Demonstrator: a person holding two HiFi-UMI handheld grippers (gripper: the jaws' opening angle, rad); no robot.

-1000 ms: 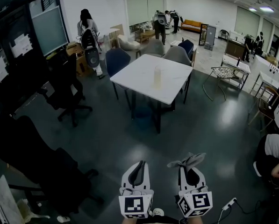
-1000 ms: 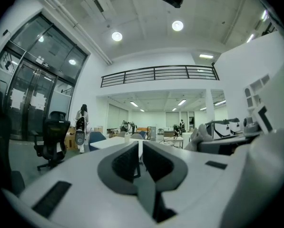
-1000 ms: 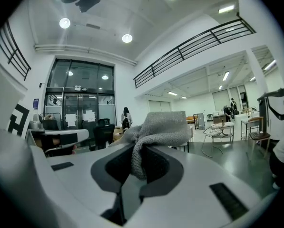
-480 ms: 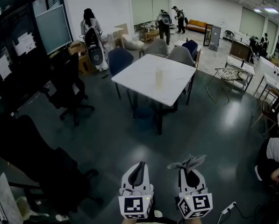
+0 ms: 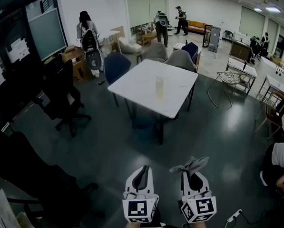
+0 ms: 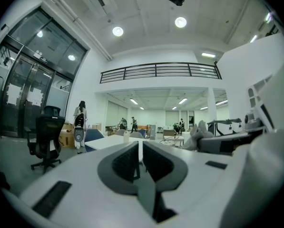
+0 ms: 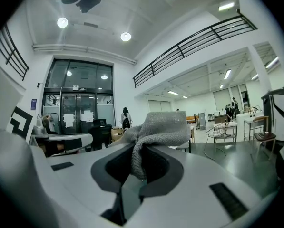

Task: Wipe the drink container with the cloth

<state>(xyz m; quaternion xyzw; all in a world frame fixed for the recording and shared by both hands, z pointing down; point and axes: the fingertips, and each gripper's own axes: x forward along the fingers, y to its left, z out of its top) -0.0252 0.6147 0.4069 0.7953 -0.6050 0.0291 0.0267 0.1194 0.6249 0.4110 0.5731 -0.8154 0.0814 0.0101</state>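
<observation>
While right gripper (image 5: 194,172) pinches grey cloth (image 5: 193,163), left gripper (image 5: 142,169) closed (empty), drink container (image 5: 159,86) on far table (image 5: 139,80).

Bright ceiling lights (image 6: 118,31), glossy floor (image 5: 237,122) glare, dim left side, fisheye-warped edges

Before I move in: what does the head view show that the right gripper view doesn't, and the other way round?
Head view only: the drink container stands upright on the white table, well ahead across dark floor. Right gripper view only: the jaws are shut on a fold of the grey cloth, which bunches up past the tips. The glass doors show there too, but the container does not. Both: the cloth in the right gripper, and a standing person with a backpack.
</observation>
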